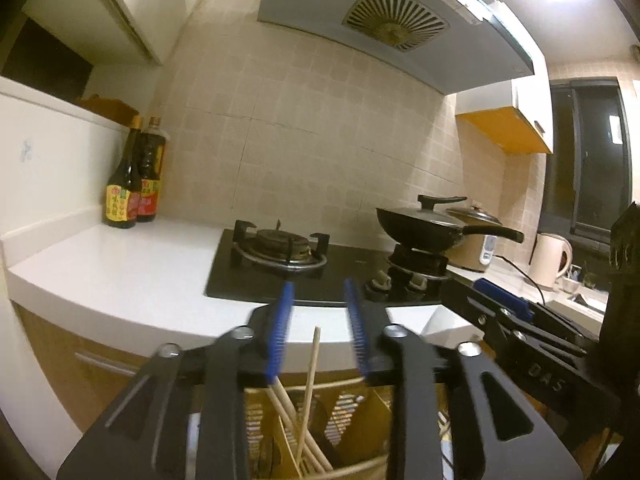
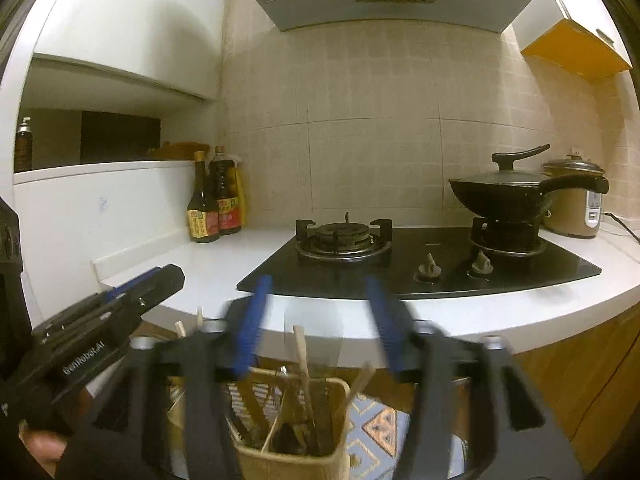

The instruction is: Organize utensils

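**Both grippers spread above the utensil holder**

While the white desk (image 2: 168, 280) fills most of both views, its black stove (image 2: 420, 264) carries two burners, and a dark pan (image 2: 504, 196) with a lid sits on the right one. Two sauce bottles (image 2: 214, 200) stand together in the back left corner against the tiled wall, and a rice cooker (image 2: 576, 204) stands just beyond the pan. Farther right in the left wrist view, a pale kettle (image 1: 550, 258) stands on the desk.

Below the desk's front edge is a tan utensil holder (image 2: 292, 424), holding chopsticks (image 2: 300, 348) and darker utensils upright or leaning. In the left wrist view, several chopsticks lean crossed in a slotted compartment of the holder.

Over it, the left gripper (image 1: 318, 332) has its blue-padded fingers (image 1: 280, 332) spread; one chopstick rises between them, touching neither. Beside it, the right gripper (image 2: 318, 324) has its fingers (image 2: 250, 324) spread wider, blurred, with chopstick tips between them but not pinched.
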`<move>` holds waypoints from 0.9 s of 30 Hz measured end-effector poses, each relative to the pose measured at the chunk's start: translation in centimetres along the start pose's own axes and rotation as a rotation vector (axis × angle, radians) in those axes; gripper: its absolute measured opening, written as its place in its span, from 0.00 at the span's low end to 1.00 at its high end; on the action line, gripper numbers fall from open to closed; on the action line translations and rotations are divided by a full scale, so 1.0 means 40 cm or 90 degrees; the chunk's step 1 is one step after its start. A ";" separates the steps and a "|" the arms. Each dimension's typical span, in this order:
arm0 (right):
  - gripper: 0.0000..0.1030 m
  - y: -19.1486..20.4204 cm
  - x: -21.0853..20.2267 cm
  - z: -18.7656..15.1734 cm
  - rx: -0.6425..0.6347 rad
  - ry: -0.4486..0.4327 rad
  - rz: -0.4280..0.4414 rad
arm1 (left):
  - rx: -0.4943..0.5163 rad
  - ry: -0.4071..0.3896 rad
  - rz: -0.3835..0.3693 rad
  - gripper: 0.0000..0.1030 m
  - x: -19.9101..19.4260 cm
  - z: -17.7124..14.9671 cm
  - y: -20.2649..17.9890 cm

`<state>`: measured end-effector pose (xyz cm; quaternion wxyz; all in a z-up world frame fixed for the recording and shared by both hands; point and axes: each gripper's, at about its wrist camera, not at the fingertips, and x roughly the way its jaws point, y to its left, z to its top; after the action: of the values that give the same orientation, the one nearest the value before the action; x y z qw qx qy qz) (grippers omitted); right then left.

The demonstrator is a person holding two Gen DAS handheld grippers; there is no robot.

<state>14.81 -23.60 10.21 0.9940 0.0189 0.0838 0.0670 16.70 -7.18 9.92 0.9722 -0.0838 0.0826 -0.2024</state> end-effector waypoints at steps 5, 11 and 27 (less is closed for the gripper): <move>0.53 -0.009 -0.082 -0.018 0.012 0.033 0.007 | 0.010 0.004 -0.018 0.54 -0.088 0.014 -0.009; 0.53 -0.004 -0.179 -0.080 0.025 0.075 -0.006 | 0.021 0.007 -0.015 0.69 -0.211 -0.014 -0.031; 0.73 0.018 -0.281 -0.243 0.026 0.106 -0.053 | 0.034 0.009 0.091 0.79 -0.320 -0.196 -0.071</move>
<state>2.10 -24.15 2.52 0.9850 0.0301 0.1680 0.0250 2.51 -5.53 4.48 0.9854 -0.0507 0.0900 -0.1354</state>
